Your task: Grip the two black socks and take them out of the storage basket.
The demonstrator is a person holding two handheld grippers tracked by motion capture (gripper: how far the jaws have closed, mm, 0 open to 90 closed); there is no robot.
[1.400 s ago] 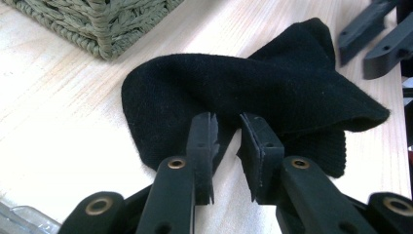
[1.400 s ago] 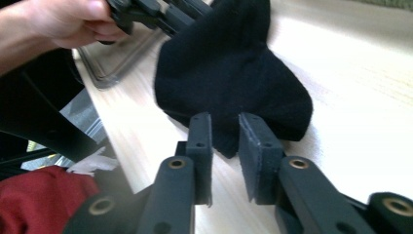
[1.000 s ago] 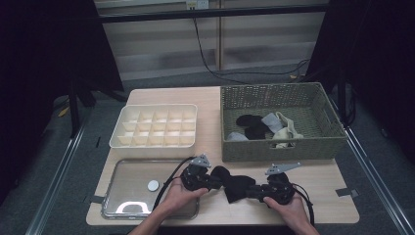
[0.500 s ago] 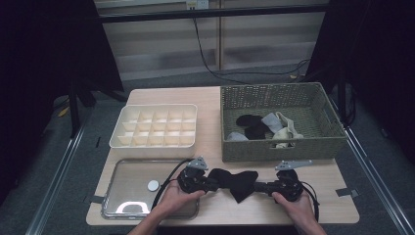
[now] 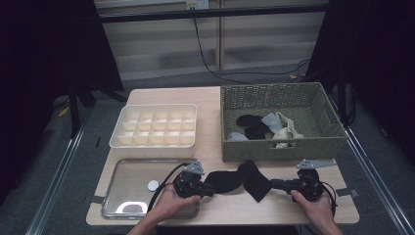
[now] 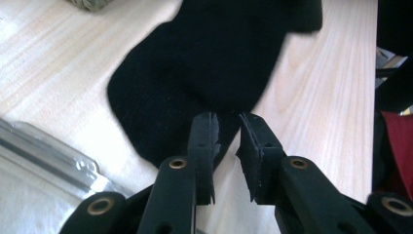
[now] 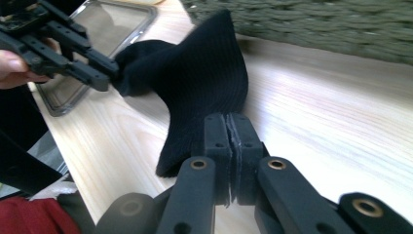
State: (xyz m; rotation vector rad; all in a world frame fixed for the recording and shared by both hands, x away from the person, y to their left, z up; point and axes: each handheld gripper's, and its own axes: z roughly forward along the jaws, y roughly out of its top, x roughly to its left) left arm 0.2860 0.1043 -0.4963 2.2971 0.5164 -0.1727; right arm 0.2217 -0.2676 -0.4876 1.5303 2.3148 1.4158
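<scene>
Near table's front edge: black sock (image 5: 238,179), stretched flat betw. your two grippers, just in front of wicker basket (image 5: 279,149).
R gripper (image 5: 275,184): jaws pinched tight on sock's cuff end.
L gripper (image 5: 209,188): jaws narrow, gripping toe end.
Progress: sock out & spread; folding, then placing in divider box (image 5: 154,126), likely left.
More socks: in basket.

Sock (image 5: 237,180): black knit cloth, ribbed, matt. Tabletop (image 5: 210,100): pale wood, smooth, visible grain, slight sheen. Tray (image 5: 128,188), front left corner: metal, glossy, reflective. Organiser (image 5: 155,126), behind tray: cream plastic, smooth. Basket (image 5: 281,147), back right: woven olive fibre, rough. Left tool (image 6: 226,141) and right tool (image 7: 227,146): black matt plastic, brass-coloured rivets, jaw pads rough-edged.
</scene>
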